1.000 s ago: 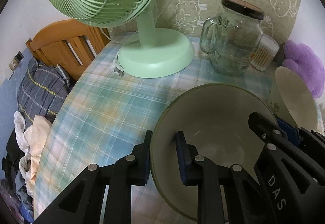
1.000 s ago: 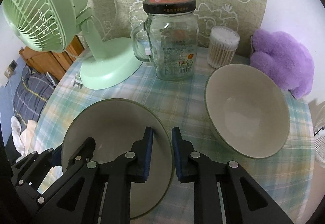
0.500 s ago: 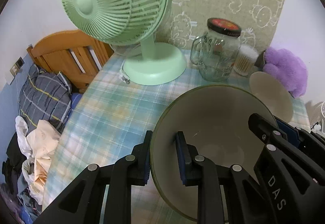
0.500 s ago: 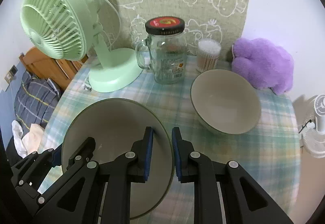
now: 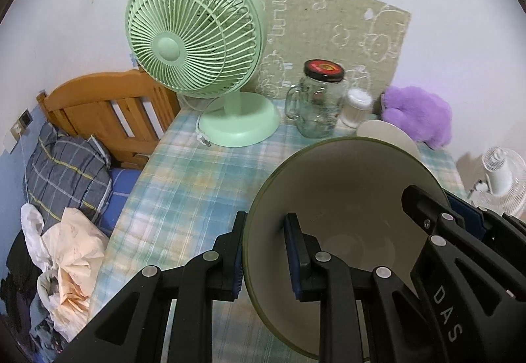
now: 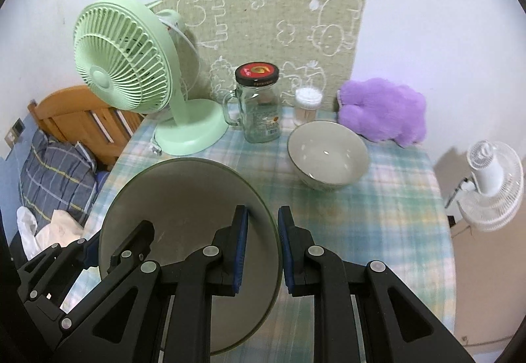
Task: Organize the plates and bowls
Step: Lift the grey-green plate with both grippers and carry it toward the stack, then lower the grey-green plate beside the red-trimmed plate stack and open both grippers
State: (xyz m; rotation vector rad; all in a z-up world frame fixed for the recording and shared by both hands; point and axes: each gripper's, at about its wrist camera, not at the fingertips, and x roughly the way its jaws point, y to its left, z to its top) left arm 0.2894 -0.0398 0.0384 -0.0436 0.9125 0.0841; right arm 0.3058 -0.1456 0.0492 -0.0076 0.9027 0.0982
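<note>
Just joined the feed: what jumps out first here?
A big grey bowl fills the foreground, its rim pinched on opposite sides by the left claw and right claw. Behind it a mint-green fan towers at the table's back left, and a second bowl sits back right.

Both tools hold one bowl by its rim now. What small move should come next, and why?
Probably carry the held bowl rightward and forward, over the second bowl, then lower it inside to nest them. The left tool and right tool each pinch opposite sides of its rim, and it looks lifted off the table. The second bowl sits upright, empty and unobstructed, near the jar.
</note>
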